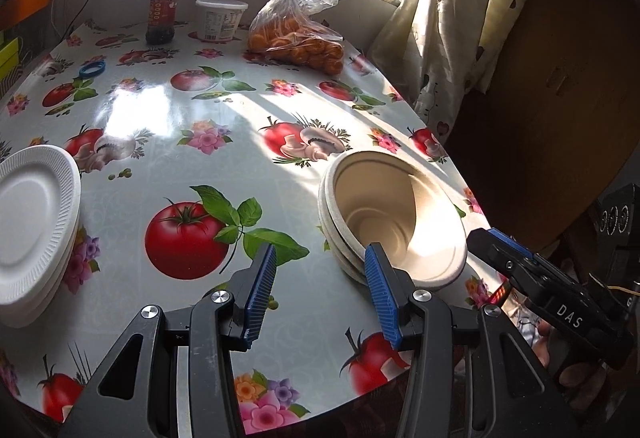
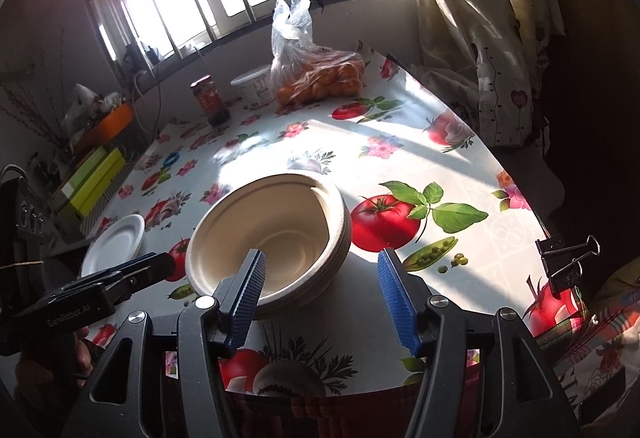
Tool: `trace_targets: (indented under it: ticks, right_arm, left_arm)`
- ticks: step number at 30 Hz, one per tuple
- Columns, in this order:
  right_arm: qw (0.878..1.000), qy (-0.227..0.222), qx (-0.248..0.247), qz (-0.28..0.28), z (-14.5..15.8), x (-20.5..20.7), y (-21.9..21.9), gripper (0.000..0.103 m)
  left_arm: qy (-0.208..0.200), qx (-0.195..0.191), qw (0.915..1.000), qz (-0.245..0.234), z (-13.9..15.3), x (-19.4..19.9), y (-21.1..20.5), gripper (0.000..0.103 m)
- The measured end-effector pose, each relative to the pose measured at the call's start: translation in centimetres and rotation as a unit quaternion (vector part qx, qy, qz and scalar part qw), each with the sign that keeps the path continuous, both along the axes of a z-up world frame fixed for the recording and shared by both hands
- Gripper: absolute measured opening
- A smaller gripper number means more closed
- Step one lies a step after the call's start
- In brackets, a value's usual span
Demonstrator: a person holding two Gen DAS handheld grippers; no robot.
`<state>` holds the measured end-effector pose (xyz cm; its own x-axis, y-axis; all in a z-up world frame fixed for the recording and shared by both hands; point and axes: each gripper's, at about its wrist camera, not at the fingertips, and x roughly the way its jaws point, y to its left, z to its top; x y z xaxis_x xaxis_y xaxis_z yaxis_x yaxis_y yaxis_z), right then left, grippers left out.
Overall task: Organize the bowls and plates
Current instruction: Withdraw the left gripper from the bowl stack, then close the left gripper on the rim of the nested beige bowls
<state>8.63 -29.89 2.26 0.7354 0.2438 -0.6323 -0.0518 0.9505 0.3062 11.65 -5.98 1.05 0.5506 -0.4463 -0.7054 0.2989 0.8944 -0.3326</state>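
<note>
A stack of beige paper bowls (image 1: 396,214) stands near the table's right front edge; it also shows in the right wrist view (image 2: 272,234). A stack of white foam plates (image 1: 36,226) sits at the left edge, small in the right wrist view (image 2: 116,242). My left gripper (image 1: 320,262) is open and empty, just left of the bowls, its right finger in front of the bowl rim. My right gripper (image 2: 320,262) is open and empty, close in front of the bowls; it also shows in the left wrist view (image 1: 500,242).
At the back of the table (image 1: 168,166) stand a dark jar (image 1: 162,12), a white tub (image 1: 220,18) and a plastic bag of oranges (image 1: 300,34). A blue ring (image 1: 92,68) lies at the left. A curtain (image 1: 452,18) hangs at the right. Binder clips (image 2: 568,262) grip the cloth's edge.
</note>
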Motion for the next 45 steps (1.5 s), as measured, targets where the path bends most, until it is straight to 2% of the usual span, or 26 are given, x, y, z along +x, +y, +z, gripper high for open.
trace_targets:
  ticks: [14,25,28,32,36,45]
  right_arm:
    - [1.0,0.016,0.021,0.003,-0.5,1.5,-0.5,0.059]
    - [0.999,0.027,0.042,0.021,-1.4,2.5,-0.7,0.058]
    - [0.998,0.027,0.041,0.024,-1.4,2.6,-0.5,0.055]
    - [0.998,0.03,0.04,0.031,-1.5,2.8,-0.3,0.042]
    - [0.998,0.029,0.035,0.031,-1.5,2.7,-0.1,0.04]
    - [0.998,0.031,0.034,0.031,-1.8,2.8,0.0,0.037]
  left_arm:
    - [-0.004,-0.014,0.9999,-0.009,0.7,1.0,-1.0,0.047]
    - [0.0,0.001,1.0,-0.005,-0.4,1.9,-2.0,0.047]
    - [-0.003,0.003,1.0,-0.002,-0.5,2.0,-1.8,0.047]
    - [0.0,-0.001,1.0,-0.001,-0.8,2.2,-1.5,0.047]
    - [0.001,0.0,1.0,-0.003,-1.0,2.3,-1.6,0.039]
    - [-0.002,0.007,0.9999,-0.007,-1.4,2.4,-1.9,0.033]
